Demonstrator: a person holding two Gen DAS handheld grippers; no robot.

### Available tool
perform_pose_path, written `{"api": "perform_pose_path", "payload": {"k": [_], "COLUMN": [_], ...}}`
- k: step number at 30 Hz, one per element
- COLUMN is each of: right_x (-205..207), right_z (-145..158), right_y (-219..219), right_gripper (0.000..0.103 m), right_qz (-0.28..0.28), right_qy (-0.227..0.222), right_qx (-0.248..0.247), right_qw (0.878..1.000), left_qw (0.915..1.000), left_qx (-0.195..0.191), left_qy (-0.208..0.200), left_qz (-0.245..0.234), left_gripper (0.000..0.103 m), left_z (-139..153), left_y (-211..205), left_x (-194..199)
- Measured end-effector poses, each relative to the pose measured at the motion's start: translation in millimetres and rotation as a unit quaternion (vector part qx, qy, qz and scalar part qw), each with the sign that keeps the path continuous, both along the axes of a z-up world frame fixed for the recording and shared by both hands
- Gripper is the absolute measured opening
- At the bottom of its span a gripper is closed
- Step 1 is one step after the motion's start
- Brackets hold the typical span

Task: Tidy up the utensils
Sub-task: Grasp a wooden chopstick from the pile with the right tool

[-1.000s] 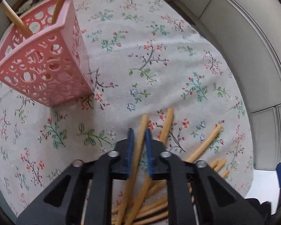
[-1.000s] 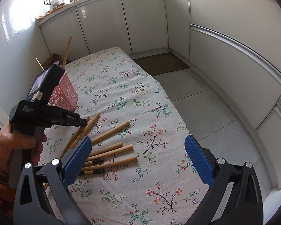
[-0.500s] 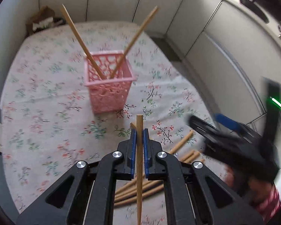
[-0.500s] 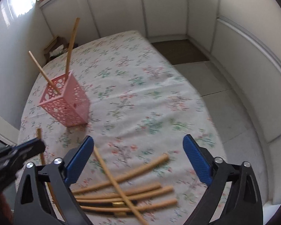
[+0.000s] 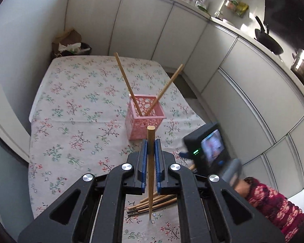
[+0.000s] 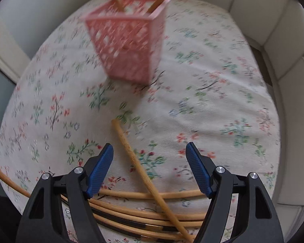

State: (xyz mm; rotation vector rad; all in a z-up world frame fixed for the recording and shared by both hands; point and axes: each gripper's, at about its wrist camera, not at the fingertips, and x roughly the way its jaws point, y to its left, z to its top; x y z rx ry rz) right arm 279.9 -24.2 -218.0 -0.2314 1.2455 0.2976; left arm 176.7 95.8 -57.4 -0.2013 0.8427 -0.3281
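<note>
Floral cloth (image 6: pixel 212 105); chopstick (image 6: pixel 131 154) between right hand-held gripper (image 6: pixel 150 170).

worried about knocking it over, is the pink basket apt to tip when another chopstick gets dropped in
Probably somewhat. The pink basket looks thin, perforated and light, taller than its base, and stands on soft cloth. Two chopsticks already lean out past its rim, so a sideways nudge could likely tip it.

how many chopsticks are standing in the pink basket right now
2. One chopstick leans toward the far left out of the pink basket; the other leans toward the far right. Their lower ends meet inside it. None else shows there.
</note>
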Motion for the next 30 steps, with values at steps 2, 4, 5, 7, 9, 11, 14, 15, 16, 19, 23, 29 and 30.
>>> {"api": "perform_pose_path", "payload": {"k": [2, 4, 5, 7, 9, 11, 14, 15, 16, 19, 23, 29, 30], "right_x": [-1.3, -4.3, -7.0, -21.1, -41.7, -65.9, -100.9, -120.4, -135.3, -180.7, -239.4, -273.6, -273.7], "right_z": [-4.0, -0.2, 1.5, 15.9, 45.4, 79.9, 132.9, 154.3, 169.5, 212.2, 258.5, 309.4, 315.7], "right_y": [4.0, 6.7, 7.4, 3.9, -7.7, -20.0, -36.5, -42.8, -48.1, -60.7, -64.5, -67.7, -67.9], "right_gripper": [0.059, 0.010, 0.008, 0.008, 0.007, 0.007, 0.007, 0.007, 0.007, 0.007, 0.007, 0.008, 0.008], "right_qz": [0.001, 0.001, -0.003, -0.012, -0.037, -0.066, -0.097, -0.113, -0.122, -0.144, -0.152, -0.146, -0.145], "right_qy": [-0.010, -0.019, -0.024, -0.063, -0.121, -0.184, -0.260, -0.285, -0.301, -0.343, -0.401, -0.454, -0.454], "right_qx": [0.002, 0.002, -0.008, -0.009, 0.000, 0.009, 0.024, 0.033, 0.043, 0.069, 0.098, 0.136, 0.142], "right_qw": [1.000, 1.000, 1.000, 0.998, 0.992, 0.981, 0.960, 0.951, 0.945, 0.926, 0.898, 0.869, 0.867], "left_qw": [1.0000, 0.9999, 0.9998, 0.9996, 0.9993, 0.9990, 0.9975, 0.9967, 0.9954, 0.9910, 0.9830, 0.9740, 0.9728], "left_qx": [0.004, 0.008, 0.008, 0.008, 0.010, 0.002, -0.006, -0.011, -0.020, -0.025, -0.020, -0.023, -0.026], "left_qy": [-0.004, -0.012, -0.017, -0.025, -0.034, -0.042, -0.068, -0.078, -0.091, -0.128, -0.176, -0.219, -0.224], "left_qz": [0.002, 0.002, 0.003, 0.004, 0.009, 0.012, 0.019, 0.020, 0.023, 0.030, 0.046, 0.054, 0.054], "left_gripper": [0.006, 0.006, 0.006, 0.006, 0.006, 0.006, 0.006, 0.006, 0.006, 0.006, 0.006, 0.006, 0.006], "left_z": [4.6, 11.2, 14.2, 20.4, 27.7, 34.7, 53.0, 59.6, 68.2, 88.6, 107.0, 131.7, 134.8], "left_y": [4.4, 5.8, 6.5, 7.0, 5.6, 3.4, -4.1, -6.4, -9.9, -23.0, -41.0, -50.3, -49.7], "left_x": [-3.1, -8.6, -12.8, -23.3, -38.2, -50.3, -75.6, -84.9, -98.2, -132.9, -170.3, -194.4, -196.1]}}
